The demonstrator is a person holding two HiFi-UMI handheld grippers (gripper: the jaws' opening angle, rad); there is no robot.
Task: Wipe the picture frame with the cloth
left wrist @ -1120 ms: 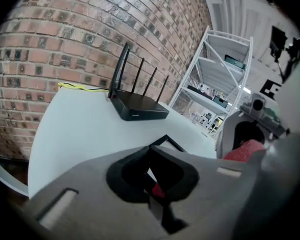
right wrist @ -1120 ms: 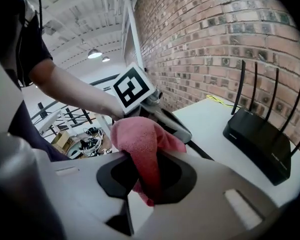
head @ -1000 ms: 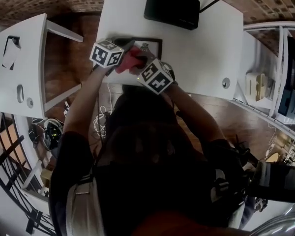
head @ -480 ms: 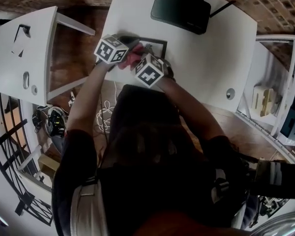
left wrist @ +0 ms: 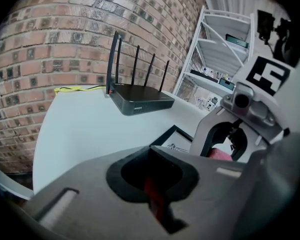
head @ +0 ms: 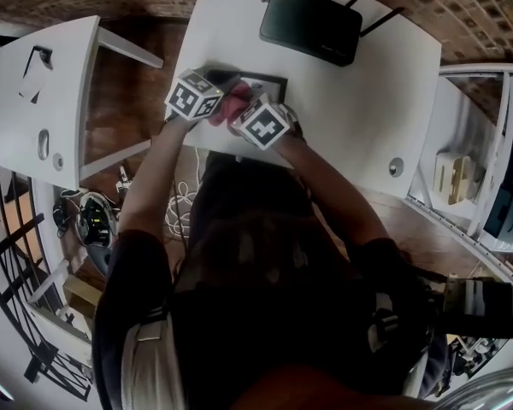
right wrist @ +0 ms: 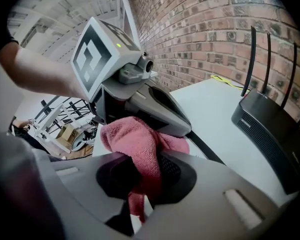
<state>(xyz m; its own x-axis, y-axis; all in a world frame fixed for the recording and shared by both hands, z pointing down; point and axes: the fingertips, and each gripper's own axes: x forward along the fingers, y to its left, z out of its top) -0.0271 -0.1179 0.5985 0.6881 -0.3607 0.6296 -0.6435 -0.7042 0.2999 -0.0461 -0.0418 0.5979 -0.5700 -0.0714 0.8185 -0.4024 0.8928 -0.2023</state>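
Observation:
A red cloth (head: 232,106) is bunched between my two grippers, above the near left part of the black picture frame (head: 271,82), which lies flat on the white table (head: 359,101). My left gripper (head: 221,82) is shut, and a thin red strip of the cloth (left wrist: 153,194) shows between its jaws. My right gripper (head: 246,106) is shut on a thick fold of the cloth (right wrist: 135,146). In the right gripper view the left gripper (right wrist: 140,101) stands just beyond the bunch. The frame's corner (left wrist: 174,134) shows under the right gripper (left wrist: 238,134).
A black router (head: 310,22) with several antennas stands at the table's far side by the brick wall. A second white table (head: 43,92) is at the left and white shelving (head: 487,161) at the right. Cables lie on the floor below.
The two grippers have drawn a little closer together over the frame, and the right one has sunk slightly with the cloth. Both grips look unchanged.

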